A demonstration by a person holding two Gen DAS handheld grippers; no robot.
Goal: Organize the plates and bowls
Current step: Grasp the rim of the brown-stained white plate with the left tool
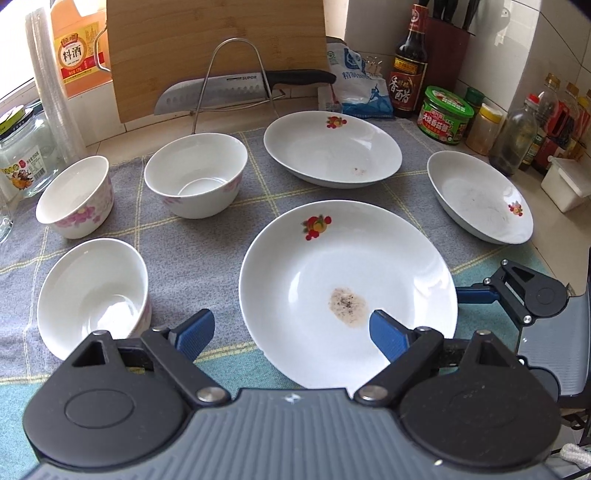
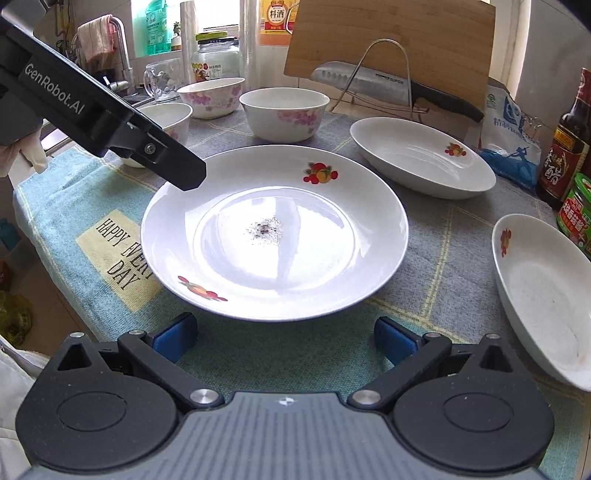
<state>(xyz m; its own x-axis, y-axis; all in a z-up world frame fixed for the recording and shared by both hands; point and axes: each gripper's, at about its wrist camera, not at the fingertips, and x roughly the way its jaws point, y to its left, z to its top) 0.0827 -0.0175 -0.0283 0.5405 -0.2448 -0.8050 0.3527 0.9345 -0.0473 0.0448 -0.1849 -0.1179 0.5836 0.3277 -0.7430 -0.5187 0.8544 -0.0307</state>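
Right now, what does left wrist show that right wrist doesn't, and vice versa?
Left wrist only: the knife block and the yellow-lidded jar. Right wrist only: the faucet, the glass mug and the towel's "HAPPY EVERY DAY" patch. Both: the stained plate, three bowls, two more plates, the knife, the cutting board.

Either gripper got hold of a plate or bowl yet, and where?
Nothing is held. The left gripper is open over the near plate; the right gripper is open, short of that plate's rim.

Left tongs (image 1: pixel 291 330) and right tongs (image 2: pixel 286 338) both gape wide.
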